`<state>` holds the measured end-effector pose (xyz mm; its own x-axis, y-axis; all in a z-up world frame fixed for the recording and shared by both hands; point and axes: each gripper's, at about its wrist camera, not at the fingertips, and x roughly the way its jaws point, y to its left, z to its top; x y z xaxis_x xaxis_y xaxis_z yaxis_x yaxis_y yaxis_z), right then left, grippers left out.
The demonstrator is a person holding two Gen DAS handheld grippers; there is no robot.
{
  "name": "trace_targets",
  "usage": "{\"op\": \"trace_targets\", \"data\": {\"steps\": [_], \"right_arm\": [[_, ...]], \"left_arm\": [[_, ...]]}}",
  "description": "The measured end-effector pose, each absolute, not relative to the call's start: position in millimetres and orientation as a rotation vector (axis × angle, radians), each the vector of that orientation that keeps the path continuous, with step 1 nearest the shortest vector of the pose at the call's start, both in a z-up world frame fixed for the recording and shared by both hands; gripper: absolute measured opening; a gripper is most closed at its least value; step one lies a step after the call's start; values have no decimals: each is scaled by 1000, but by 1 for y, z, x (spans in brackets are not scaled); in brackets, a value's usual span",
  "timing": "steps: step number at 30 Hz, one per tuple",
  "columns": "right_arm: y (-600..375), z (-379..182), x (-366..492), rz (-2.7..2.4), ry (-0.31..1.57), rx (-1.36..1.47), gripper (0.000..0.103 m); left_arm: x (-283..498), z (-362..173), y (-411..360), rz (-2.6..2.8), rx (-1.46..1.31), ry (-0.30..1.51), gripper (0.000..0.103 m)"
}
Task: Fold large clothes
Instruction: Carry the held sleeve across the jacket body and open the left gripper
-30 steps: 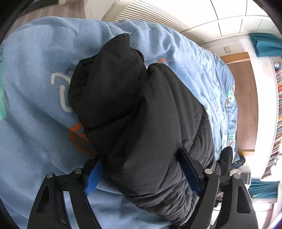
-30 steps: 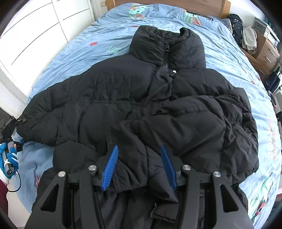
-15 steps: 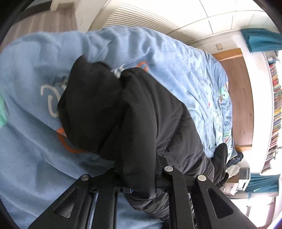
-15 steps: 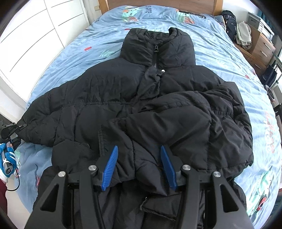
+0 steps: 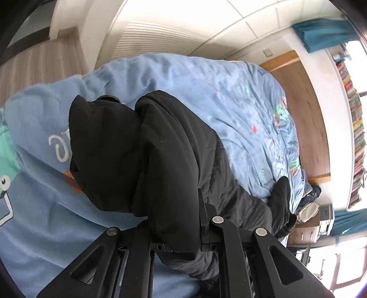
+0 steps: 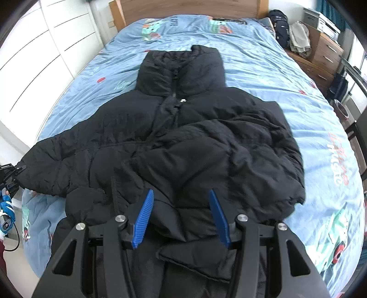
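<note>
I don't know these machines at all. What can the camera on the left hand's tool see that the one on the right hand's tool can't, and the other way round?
Only the left wrist view shows the left gripper shut on the jacket's sleeve, plus a bookshelf and teal curtain.

Only the right wrist view shows the whole black puffer jacket spread flat, its collar and zipper, one sleeve already folded across the front, the open right gripper above the hem, and the white wardrobe.

Both show the jacket, the blue bedspread and the wooden headboard.

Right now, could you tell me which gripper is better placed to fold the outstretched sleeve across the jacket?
Left: the left gripper is shut on the sleeve; the right gripper hovers open above the jacket.
</note>
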<state>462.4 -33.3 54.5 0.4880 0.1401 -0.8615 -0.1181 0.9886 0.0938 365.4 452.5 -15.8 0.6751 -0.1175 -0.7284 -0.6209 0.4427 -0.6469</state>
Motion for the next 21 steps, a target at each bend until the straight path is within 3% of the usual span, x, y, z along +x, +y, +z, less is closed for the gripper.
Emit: {"op": "trace_targets", "data": {"steps": [21], "right_arm": [[-106,92,426,88,969,152,49]], "left_arm": [[423,91,337,117,-805,778,11]]}}
